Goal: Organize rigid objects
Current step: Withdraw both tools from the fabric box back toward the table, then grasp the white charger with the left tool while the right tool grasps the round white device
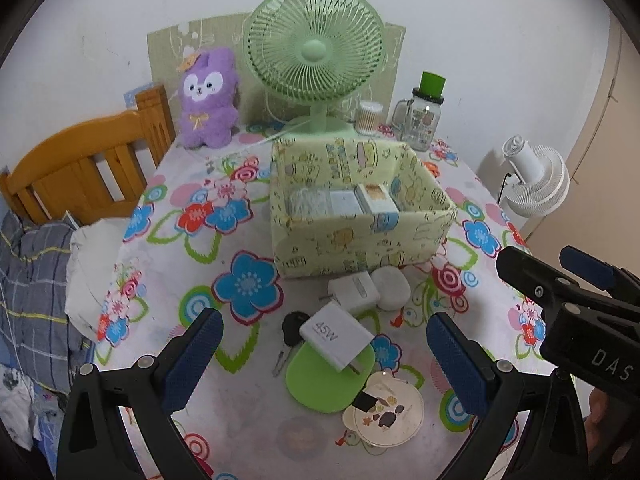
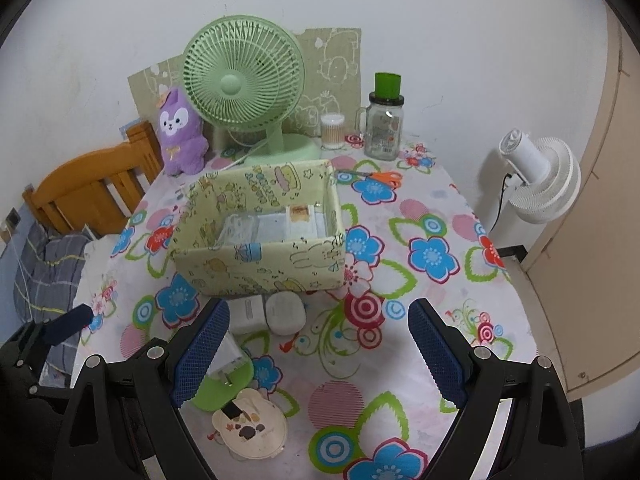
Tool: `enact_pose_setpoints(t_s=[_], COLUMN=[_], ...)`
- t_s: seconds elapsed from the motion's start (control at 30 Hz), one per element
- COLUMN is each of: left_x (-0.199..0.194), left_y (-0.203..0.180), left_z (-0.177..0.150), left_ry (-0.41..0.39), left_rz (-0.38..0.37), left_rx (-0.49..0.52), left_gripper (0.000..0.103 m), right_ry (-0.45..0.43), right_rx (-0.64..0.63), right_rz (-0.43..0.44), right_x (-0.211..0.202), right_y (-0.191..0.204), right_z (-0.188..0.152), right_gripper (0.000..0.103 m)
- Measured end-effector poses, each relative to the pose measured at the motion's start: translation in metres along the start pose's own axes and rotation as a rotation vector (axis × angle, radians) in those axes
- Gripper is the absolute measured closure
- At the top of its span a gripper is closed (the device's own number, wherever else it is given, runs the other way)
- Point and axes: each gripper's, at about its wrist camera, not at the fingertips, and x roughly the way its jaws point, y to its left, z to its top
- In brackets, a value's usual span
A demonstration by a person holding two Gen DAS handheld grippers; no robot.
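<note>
Floral tablecloth; both tools, left and right, gape empty above charger, storage box behind.

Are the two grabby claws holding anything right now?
No. The left gripper and the right gripper both have their jaws open above the table, with nothing pinched between them.
</note>
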Motion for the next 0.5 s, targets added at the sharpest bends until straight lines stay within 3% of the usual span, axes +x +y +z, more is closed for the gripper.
enact_pose_setpoints(t_s=[0.5], left_x=[0.037], left_y=[-0.003], left_z=[-0.013], left_ry=[0.052], left_rz=[0.005], left_rx=[-0.003], left_gripper=[0.0], right_ry=[0.056], right_rx=[-0.002], right_rz=[-0.005], right_x=[0.035], right_y=[-0.007], right_z=[-0.016], right_gripper=[0.01])
